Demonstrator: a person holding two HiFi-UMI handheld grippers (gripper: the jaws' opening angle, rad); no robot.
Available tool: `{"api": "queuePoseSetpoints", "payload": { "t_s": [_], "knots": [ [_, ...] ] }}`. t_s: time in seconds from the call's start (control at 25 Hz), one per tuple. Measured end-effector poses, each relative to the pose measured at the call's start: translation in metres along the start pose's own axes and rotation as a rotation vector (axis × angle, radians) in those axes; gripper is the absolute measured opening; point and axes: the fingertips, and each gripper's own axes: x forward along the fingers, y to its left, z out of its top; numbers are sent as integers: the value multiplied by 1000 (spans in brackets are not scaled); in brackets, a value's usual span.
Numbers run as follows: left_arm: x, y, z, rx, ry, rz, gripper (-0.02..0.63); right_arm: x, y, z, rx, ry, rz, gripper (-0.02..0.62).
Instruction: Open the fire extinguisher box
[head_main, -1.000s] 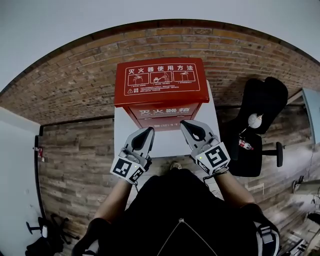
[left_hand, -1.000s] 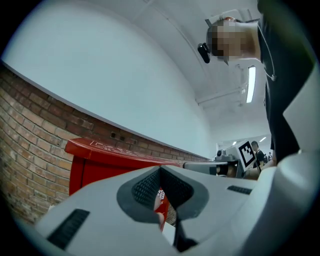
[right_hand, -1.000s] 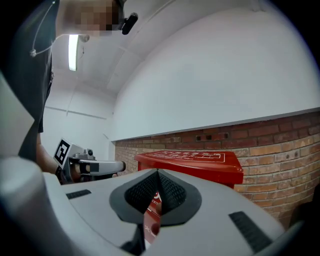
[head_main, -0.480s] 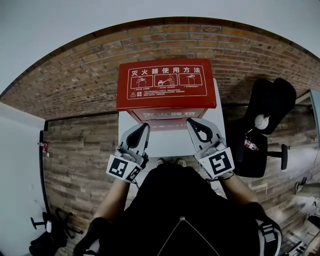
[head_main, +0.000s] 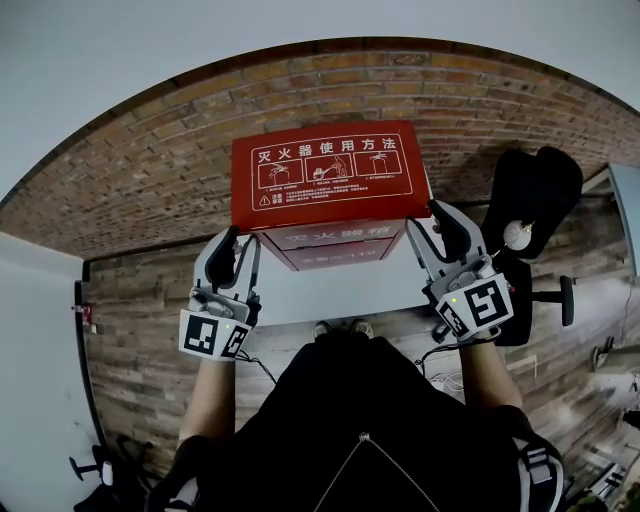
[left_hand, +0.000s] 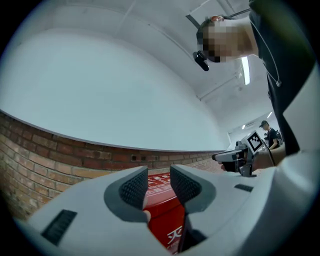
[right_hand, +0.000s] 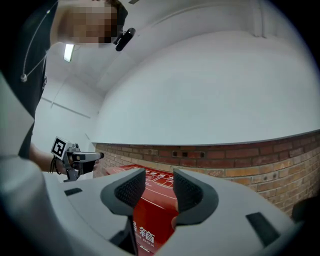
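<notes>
- While the red fire extinguisher box (head_main: 325, 175) stands on the white table (head_main: 330, 290) against the far brick wall (head_main: 150, 160), its lid is judged still down
- Left gripper (head_main: 236, 245) is held at the box's near left corner, right gripper (head_main: 432, 222) at its right side; both sets of jaws have just been opening and stand apart, with nothing pinched
- Stiff, smooth, slippery sheet metal is expected; the lid's near edge is best taken at both ends

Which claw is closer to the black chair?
Right. The right claw is between box and chair, left claw across the box. Both have just been opening, gripping nothing.
</notes>
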Motion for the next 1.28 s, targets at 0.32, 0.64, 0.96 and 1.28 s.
{"api": "queuePoseSetpoints", "payload": {
  "t_s": [0.32,0.64,0.96,1.28],
  "knots": [
    [-6,45,-38,-5,120,33,321,1,-32,-46,124,102,6,278],
    [6,51,-85,-103,207,-47,373,12,-33,-80,168,152,72,302],
    [13,42,-85,-110,198,-101,345,20,-33,-83,151,163,76,301],
    [13,40,-81,-87,226,-101,334,20,-32,-82,138,201,67,300]
  ]
}}
